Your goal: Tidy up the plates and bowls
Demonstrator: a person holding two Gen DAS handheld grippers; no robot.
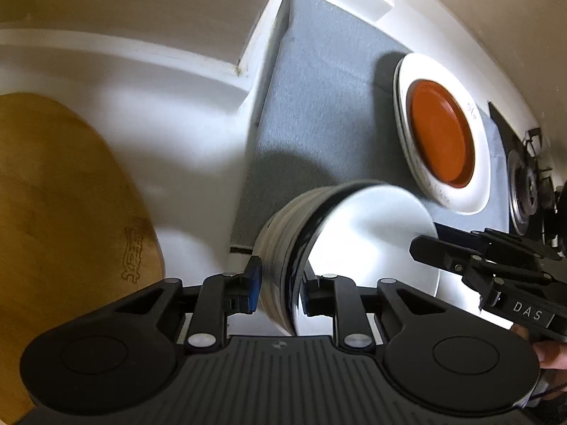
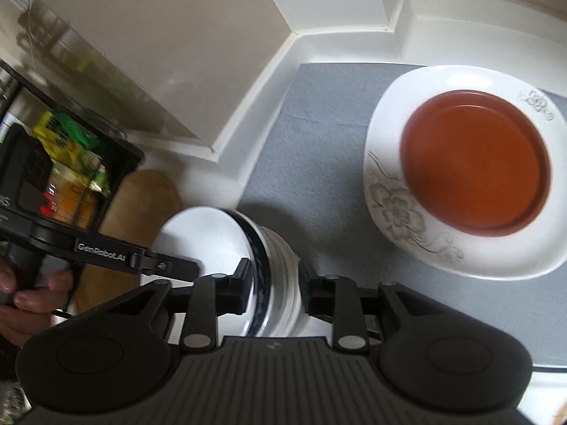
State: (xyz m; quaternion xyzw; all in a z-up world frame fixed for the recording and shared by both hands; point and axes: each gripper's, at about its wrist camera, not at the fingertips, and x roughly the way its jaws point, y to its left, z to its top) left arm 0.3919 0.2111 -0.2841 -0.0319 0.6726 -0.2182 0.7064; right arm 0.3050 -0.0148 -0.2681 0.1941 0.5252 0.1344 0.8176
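Left wrist view shows a stack of white bowls with dark rim bands (image 1: pixel 319 248), tipped on its side so that the open mouth faces right and the stack axis runs roughly left to right across the fingers. The left hand-held gripper (image 1: pixel 280 290) straddles the stack wall, one blue-padded finger (image 1: pixel 253 283) on the outer ribbed side and the other inside the mouth; the jaws stand narrow, closed on the stack. In the right wrist view the right hand-held gripper (image 2: pixel 273 287) takes the same stack of bowls (image 2: pixel 248 265) from the opposite side, mouth facing left, one finger at the rim and the other beside the outer wall; whether both pads make contact cannot be told. Both devices are equally near, the stack lying directly between them. Beyond it, forward and to the right, a floral white plate (image 2: pixel 418 219) carrying an orange dish (image 2: pixel 475 163) rests on a grey mat (image 2: pixel 319 148) on the white tabletop (image 2: pixel 248 134). Judgement: the stack needs righting and setting on the mat beside the plate. A wooden board (image 1: pixel 63 212) lies left.
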